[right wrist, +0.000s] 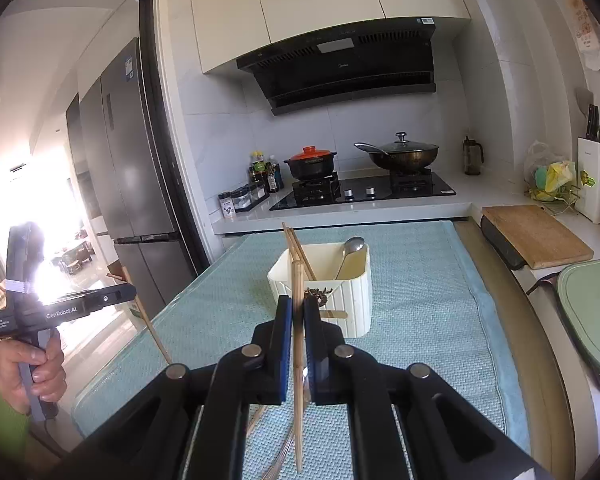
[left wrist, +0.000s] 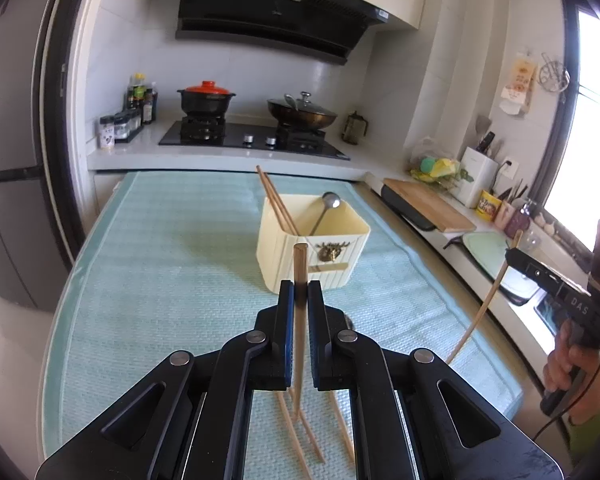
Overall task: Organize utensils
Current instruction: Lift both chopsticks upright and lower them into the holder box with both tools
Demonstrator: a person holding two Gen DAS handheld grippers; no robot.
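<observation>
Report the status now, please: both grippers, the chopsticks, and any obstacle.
Left gripper shut on chopstick. Right gripper shut on second chopstick. Cream holder ahead, path clear.

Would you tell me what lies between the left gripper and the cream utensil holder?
Only bare teal mat between left gripper and cream ribbed holder, seen in the left wrist view.

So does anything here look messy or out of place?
Mostly loose chopsticks lying splayed on the teal mat instead of in the cream holder. Each gripper, left and right, clamps one upright chopstick.
</observation>
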